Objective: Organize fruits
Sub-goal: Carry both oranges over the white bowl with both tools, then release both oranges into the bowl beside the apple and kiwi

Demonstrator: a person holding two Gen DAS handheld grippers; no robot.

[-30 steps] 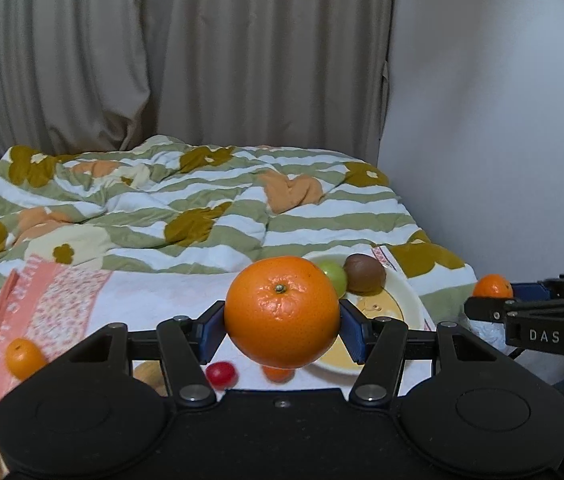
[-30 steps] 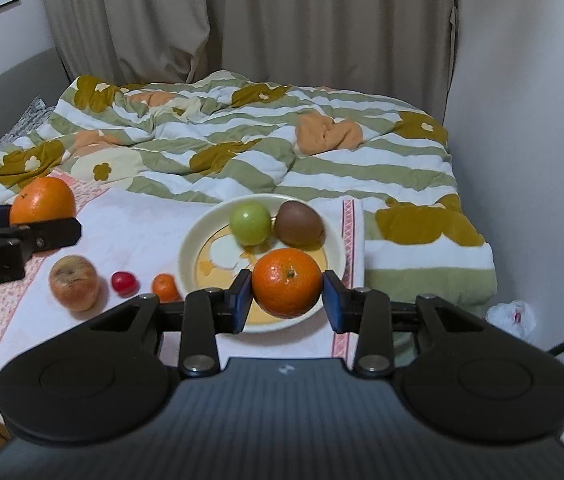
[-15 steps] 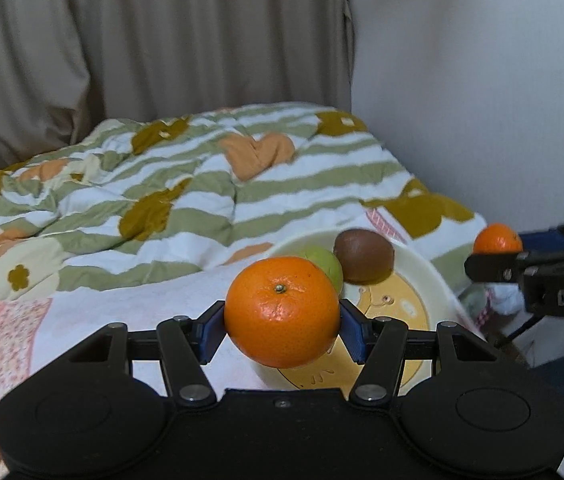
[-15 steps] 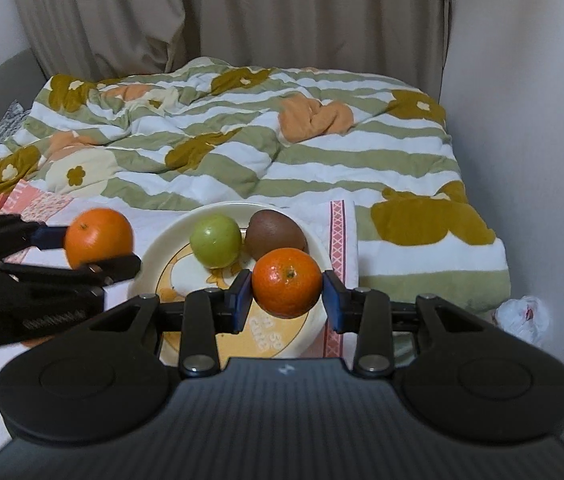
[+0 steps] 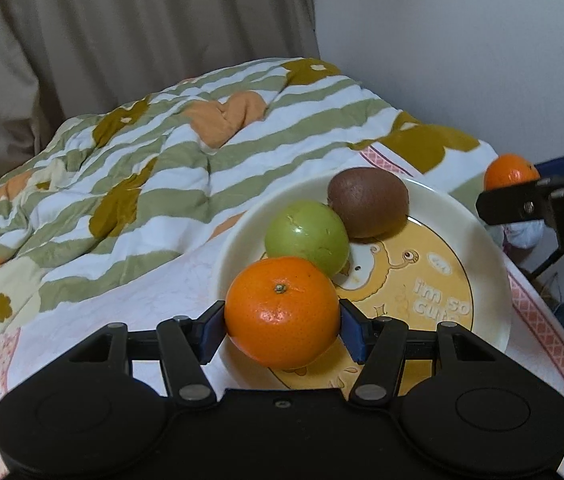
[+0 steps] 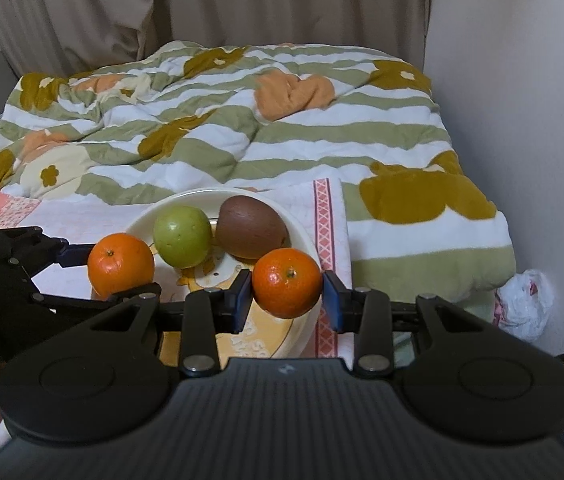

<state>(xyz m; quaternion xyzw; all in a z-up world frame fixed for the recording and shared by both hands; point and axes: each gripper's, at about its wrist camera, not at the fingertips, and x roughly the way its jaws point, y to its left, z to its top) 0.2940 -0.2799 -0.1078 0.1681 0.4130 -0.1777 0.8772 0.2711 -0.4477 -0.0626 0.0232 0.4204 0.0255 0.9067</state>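
My left gripper [image 5: 282, 330] is shut on a large orange [image 5: 282, 312] and holds it over the near left rim of a cream plate [image 5: 485, 256] with a yellow cartoon print. On the plate lie a green fruit [image 5: 307, 236] and a brown kiwi [image 5: 367, 202]. My right gripper [image 6: 286, 294] is shut on a smaller orange [image 6: 286, 282] above the plate's right rim [image 6: 301, 236]. The right wrist view also shows the left gripper's orange [image 6: 120, 264], the green fruit [image 6: 182, 236] and the kiwi [image 6: 252, 232].
The plate rests on a white cloth with pink borders [image 6: 323, 216] on a bed covered by a green-striped floral quilt [image 6: 242, 120]. Curtains hang behind and a wall stands at the right. A white plastic bag [image 6: 525, 304] lies beside the bed.
My left gripper has moved right and closer, bringing its orange over the plate's left rim. My right gripper has shifted slightly nearer the plate. Both still hold their oranges.
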